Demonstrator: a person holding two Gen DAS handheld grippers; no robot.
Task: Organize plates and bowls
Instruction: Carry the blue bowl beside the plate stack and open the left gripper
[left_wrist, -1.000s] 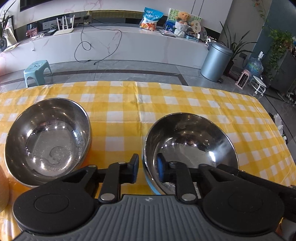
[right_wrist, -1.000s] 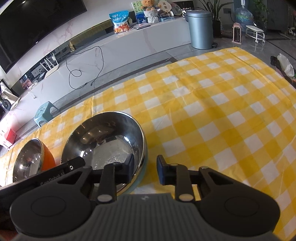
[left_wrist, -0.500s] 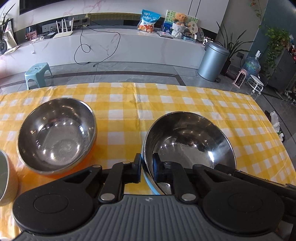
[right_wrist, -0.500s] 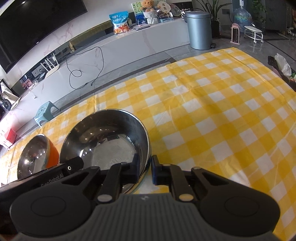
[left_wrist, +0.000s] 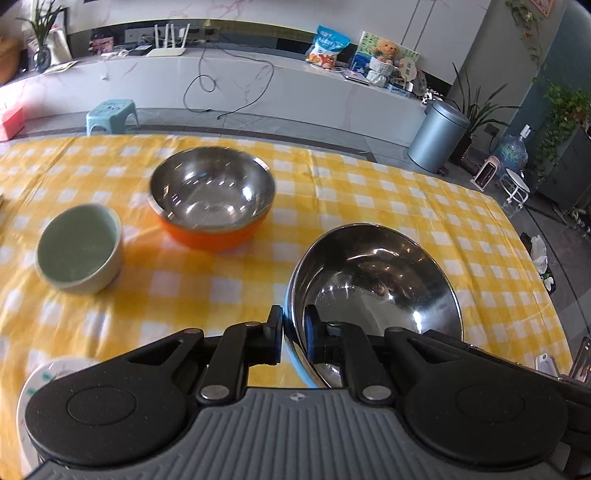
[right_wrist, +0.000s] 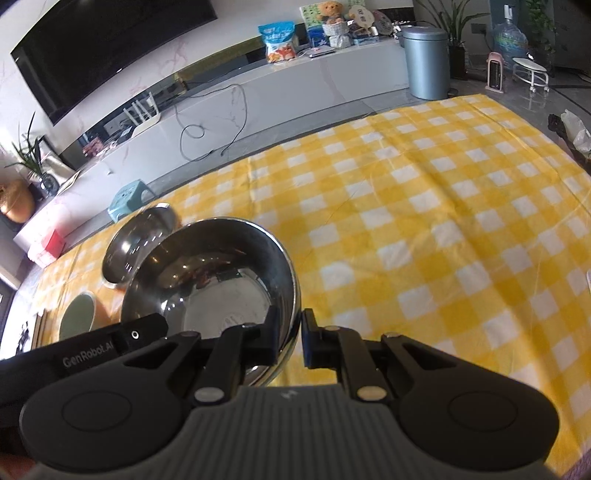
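Steel bowl with blue exterior (left_wrist: 376, 284): tilted, rim clamped between the left hand-held gripper (left_wrist: 293, 338) fingers. Orange-sided steel bowl (left_wrist: 212, 195): upright, ahead-left. Pale green ceramic bowl (left_wrist: 79, 253): upright, further left. White plate (left_wrist: 40, 380): edge visible, near-left.

Checked tablecloth (left_wrist: 332, 192) carries orange bowl (left_wrist: 212, 197), green cup (left_wrist: 79, 253)

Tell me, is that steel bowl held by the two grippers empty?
Empty. The steel bowl shows only bare, shiny metal inside, clamped at its rim by the left gripper and right gripper.
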